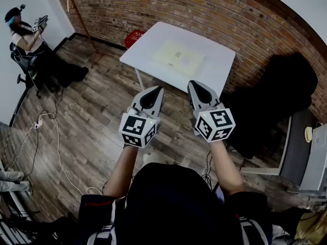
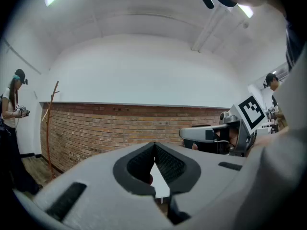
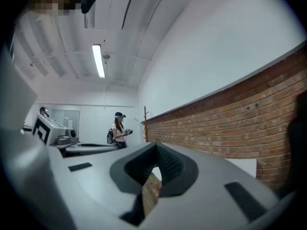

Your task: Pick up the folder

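Right, state at this frame:

1. Both forearms were stretched forward from the body with elbows bent, one gripper per hand, side by side and close together but not touching.
2. Left gripper [image 1: 156,90] was held level, nose aimed at the table [image 1: 143,52]. Its own view showed the jaws together at the tips [image 2: 154,150] with nothing clamped.
3. Right gripper [image 1: 196,85] was in the same pose, level, just right of the left one and parallel to it. The jaws were together in its own view [image 3: 155,152], empty, with only floor showing under the tips.
4. In the head view both noses sat short of the table's near edge, over the wood floor [image 1: 87,116]. Neither touched the table or the folder.
5. Folder [image 1: 179,56]: pale, flat on the white tabletop, roughly centred and clear of every edge. It was untouched.
6. The folder's long axis ran parallel to the table's long side, i.e. upper left to lower right in the head view, crosswise to the way the grippers pointed.
7. A small mark sat near the folder's middle, probably a label. Spine side versus opening side was not readable from this view.
8. A second person [image 1: 25,40] stood well off to the left near the white wall, and a red crate [image 1: 134,37] sat on the floor by the brick wall [image 1: 204,9] beyond the table.
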`<state>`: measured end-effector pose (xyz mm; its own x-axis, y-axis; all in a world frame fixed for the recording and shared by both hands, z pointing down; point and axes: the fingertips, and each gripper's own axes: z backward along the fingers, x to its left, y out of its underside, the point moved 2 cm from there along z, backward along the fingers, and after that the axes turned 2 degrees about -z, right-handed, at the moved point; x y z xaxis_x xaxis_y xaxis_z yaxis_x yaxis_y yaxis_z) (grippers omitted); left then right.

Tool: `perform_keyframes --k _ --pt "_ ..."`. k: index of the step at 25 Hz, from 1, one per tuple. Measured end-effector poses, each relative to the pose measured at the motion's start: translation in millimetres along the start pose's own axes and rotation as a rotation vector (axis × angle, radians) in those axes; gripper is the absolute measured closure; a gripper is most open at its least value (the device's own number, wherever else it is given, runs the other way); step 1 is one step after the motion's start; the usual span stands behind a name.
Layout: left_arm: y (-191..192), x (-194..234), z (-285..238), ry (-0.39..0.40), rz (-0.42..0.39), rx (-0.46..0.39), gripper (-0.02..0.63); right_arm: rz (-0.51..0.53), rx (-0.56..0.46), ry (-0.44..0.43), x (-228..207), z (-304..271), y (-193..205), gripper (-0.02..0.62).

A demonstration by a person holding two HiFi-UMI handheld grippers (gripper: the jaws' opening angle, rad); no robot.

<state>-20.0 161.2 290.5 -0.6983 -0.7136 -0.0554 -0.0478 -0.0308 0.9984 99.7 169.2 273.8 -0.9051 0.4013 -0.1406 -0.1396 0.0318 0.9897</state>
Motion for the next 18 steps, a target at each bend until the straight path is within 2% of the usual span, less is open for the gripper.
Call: perform_keyframes --k 18 --pt "-3.9 -8.4 -16.8 0.005 0.001 0.005 0.589 -0.027 -0.009 0.008 -18.1 9.6 1.4 0.568"
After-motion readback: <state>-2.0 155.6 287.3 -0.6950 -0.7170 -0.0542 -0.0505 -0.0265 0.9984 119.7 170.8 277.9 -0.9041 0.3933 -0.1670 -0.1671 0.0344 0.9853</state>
